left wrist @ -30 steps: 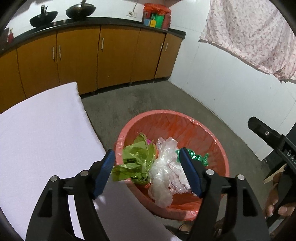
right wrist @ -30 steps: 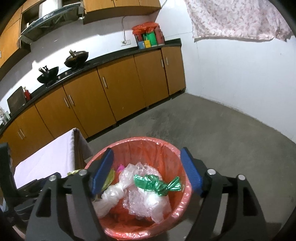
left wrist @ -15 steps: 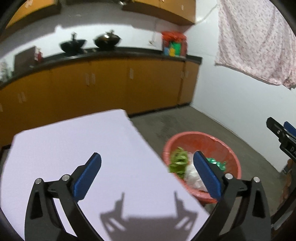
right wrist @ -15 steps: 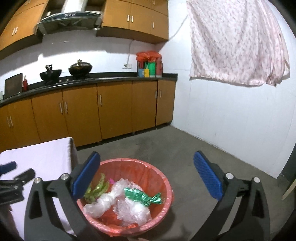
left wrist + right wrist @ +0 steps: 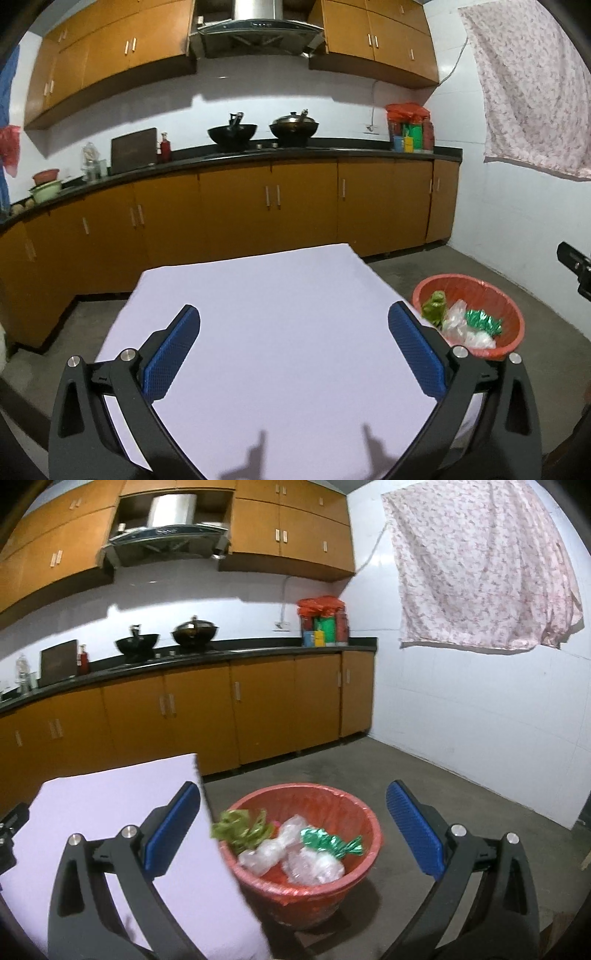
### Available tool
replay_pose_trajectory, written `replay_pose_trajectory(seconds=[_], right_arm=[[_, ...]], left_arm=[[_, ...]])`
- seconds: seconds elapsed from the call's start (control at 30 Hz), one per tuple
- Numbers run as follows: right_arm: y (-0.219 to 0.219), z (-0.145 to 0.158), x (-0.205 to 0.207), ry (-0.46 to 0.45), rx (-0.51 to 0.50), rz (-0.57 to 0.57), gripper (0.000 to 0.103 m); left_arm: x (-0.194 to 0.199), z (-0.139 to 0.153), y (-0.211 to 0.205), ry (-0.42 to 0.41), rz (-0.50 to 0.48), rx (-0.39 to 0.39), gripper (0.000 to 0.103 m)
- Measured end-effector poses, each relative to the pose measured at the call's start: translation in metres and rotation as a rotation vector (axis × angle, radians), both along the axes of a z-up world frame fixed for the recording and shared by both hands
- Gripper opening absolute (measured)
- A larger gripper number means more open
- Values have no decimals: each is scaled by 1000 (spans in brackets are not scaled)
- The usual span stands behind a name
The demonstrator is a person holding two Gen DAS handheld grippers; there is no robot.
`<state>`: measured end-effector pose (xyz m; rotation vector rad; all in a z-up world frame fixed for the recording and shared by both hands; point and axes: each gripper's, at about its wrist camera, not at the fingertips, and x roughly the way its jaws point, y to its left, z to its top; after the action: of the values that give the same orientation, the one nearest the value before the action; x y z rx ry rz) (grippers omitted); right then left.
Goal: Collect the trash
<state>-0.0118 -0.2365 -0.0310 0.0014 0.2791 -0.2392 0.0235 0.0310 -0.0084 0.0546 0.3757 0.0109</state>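
A red trash basket [image 5: 354, 875] with a red liner stands on the floor right of the table; it shows in the left wrist view [image 5: 513, 325] too. In it lie a green leafy wrapper [image 5: 240, 825], clear plastic bags [image 5: 295, 853] and a shiny green wrapper [image 5: 328, 842]. My left gripper [image 5: 293, 350] is open and empty over the white table top [image 5: 280, 317]. My right gripper [image 5: 293, 830] is open and empty, above and in front of the basket.
Orange cabinets [image 5: 236, 214] with a black counter run along the back wall, with two woks [image 5: 258, 131] on it. A flowered cloth [image 5: 480, 565] hangs on the white right wall. Grey concrete floor [image 5: 443, 794] surrounds the basket.
Both grippers have pulled up and back from the basket and opened wider. The left one has swung left over the table. The trash stays in the basket.
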Motion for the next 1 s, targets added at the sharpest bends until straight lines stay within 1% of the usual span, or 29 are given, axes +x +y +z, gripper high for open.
replay_pose_trajectory(seconds=[0.13,0.33,0.57,0.8,1.0], right_arm=[[15,3,-22,-14,-25,51,99],[27,3,-42,-16,-9,83,99],[31,1,-50,-12,-3,86,99],[37,-2,-57,-11,-10,91,99],[34,5,-55,-16,-8,84,99]], left_arm=[[-17,2,-1,-19,19,13,101],[-31,2,0,-20,21,-26,101],[-36,2,-2,-38,32,-4,101],[-38,0,1,-34,28,-22,101],[-42,-1,4,-33,20,-31,101]])
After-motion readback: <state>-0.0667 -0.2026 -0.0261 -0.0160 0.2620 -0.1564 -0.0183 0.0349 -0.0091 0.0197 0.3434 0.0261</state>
